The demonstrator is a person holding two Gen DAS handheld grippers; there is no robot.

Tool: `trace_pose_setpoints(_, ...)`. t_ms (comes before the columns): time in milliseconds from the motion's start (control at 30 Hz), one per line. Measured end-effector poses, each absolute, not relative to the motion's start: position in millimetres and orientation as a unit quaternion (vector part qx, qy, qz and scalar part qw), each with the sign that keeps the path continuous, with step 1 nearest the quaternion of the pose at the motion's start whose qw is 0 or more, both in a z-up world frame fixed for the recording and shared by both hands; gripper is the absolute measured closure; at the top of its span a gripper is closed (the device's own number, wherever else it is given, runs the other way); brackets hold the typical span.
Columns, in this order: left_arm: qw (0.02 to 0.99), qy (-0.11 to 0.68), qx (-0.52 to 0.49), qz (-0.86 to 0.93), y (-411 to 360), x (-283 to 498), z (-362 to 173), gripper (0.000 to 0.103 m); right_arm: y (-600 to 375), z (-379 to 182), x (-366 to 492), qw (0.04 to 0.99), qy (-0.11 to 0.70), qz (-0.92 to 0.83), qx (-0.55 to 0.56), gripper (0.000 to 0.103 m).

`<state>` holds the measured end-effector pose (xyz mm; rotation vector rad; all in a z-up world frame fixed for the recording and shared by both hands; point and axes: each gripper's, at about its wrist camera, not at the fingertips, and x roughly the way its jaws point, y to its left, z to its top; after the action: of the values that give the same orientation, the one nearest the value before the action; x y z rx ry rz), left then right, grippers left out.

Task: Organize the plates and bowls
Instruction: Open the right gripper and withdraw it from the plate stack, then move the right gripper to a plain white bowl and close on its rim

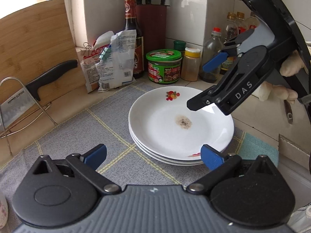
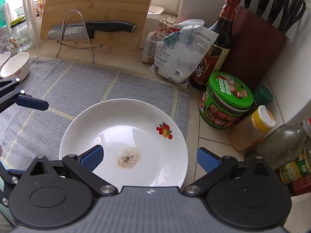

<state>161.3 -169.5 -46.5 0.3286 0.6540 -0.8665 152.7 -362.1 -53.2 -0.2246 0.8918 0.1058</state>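
Observation:
A stack of three white plates [image 1: 175, 136] with a fruit print sits on the grey checked mat [image 1: 77, 136]; the top plate [image 2: 126, 128] has a brown stain in its middle. My left gripper [image 1: 153, 155] is open and empty, just in front of the stack, its right finger near the rim. My right gripper [image 2: 149, 158] is open and empty, hovering over the top plate's near edge; it shows in the left wrist view [image 1: 202, 85] above the stack's right side. Two white bowls [image 2: 14, 66] stand at the mat's far left.
A cutting board [image 2: 97, 9] and a knife [image 2: 91, 29] on a wire rack lean at the back. Clipped bags [image 2: 178, 54], a sauce bottle [image 2: 219, 42], a knife block [image 2: 256, 44], a green-lidded jar [image 2: 227, 101] and spice bottles [image 2: 254, 128] crowd the right corner.

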Motion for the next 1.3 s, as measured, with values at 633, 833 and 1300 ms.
trace_pose_setpoints(633, 0.915, 0.333, 0.076, -0.214, 1.5, 114.8, -32.0, 0.001, -200.9, -63.0, 145.5, 0.894, 0.363, 0.215, -0.152, 0.000)
trace_pose_setpoints(833, 0.920, 0.332, 0.085, -0.191, 70.5, 96.4, -30.3, 0.001, -125.5, -67.2, 139.8, 0.888, 0.370, 0.238, -0.138, 0.000)
trace_pose_setpoints(1300, 0.924, 0.346, 0.066, -0.147, 170.6, 98.7, -62.6, 0.001, 4.5, -70.5, 140.8, 0.871, 0.367, 0.301, -0.124, 0.000)
